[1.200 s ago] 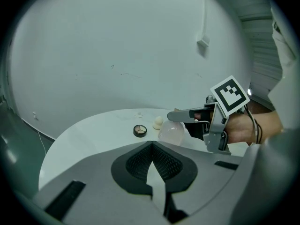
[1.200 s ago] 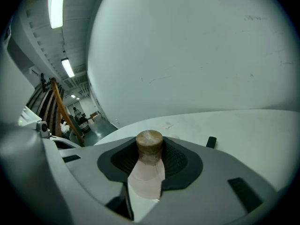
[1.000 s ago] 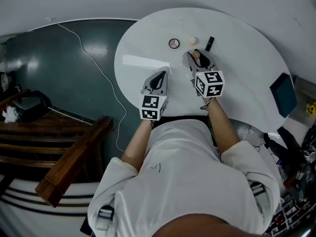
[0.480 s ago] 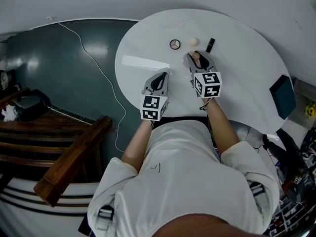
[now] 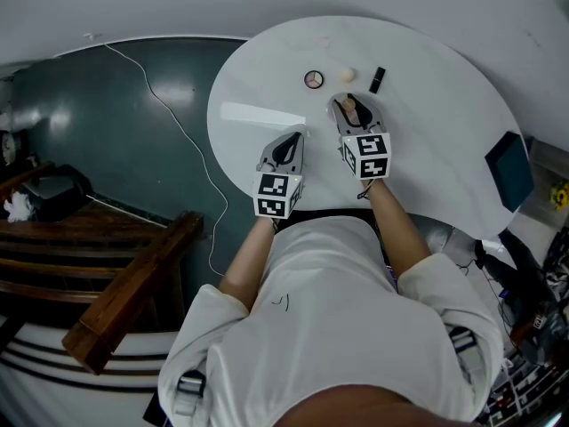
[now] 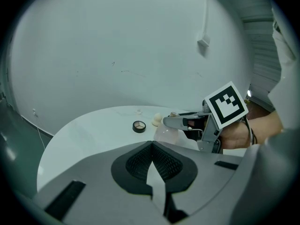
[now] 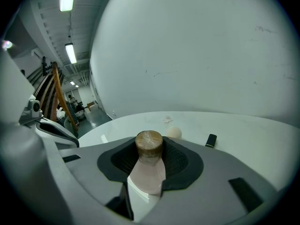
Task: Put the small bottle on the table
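**Right tool holds the small bottle over the white desk**

The right tool (image 7: 150, 150) has its two jaws squeezed on the small bottle (image 7: 148, 170). The bottle is pale pink and see-through. It has a round brown cap (image 7: 149, 143) that looks like wood. The cap pokes up between the black pads, near the tips of the jaws. The fat part of the bottle sits lower, closer to the camera. From the head view, the bottle is above the middle of the desk (image 5: 436, 105), a bit toward the person. I cannot tell if the bottom of the bottle touches the desk.

The left tool (image 5: 286, 146) is near the edge of the desk, beside the right tool. Its jaws are pressed together and nothing is between them.

The desk is round and white. Three little things lie in a row on it, just past the right tool. One is a small round black tin (image 5: 313, 79) with a clear lid. Next to it is a cream ball (image 5: 347, 75). Next to that is a small black stick (image 5: 377, 79). A flat white strip (image 5: 262, 112) lies on the desk to the left of the tools. A dark green box (image 5: 509, 169) sits at the far right edge of the desk.

A thin white cord (image 5: 178, 123) runs across the dark floor on the left.
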Demonstrator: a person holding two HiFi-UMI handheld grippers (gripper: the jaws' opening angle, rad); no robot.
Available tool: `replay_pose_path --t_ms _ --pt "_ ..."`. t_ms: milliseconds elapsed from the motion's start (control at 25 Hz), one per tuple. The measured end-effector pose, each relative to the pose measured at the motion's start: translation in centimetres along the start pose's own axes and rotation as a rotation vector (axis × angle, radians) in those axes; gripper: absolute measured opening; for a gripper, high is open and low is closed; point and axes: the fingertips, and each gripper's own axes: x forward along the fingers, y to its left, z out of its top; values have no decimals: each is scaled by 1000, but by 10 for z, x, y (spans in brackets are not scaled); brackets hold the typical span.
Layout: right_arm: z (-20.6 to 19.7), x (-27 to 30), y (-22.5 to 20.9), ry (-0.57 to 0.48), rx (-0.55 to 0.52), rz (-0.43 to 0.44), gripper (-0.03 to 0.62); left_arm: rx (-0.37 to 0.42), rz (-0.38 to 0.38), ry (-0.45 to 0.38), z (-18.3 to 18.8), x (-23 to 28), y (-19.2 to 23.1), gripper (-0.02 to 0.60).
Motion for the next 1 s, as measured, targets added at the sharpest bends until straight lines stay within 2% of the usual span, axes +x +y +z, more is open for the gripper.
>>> replay_pose_path --t_ms 520,800,1000 --pt "-6 0 10 4 -82 -43 144 -6 -1 -1 -7 -9 4 12" --pt "-6 -2 13 -27 -60 -63 146 -5 -7 -7 -11 -18 5 12" --pt "-11 -15 18 -25 -33 -56 204 6 -23 -15 -11 -24 3 12"
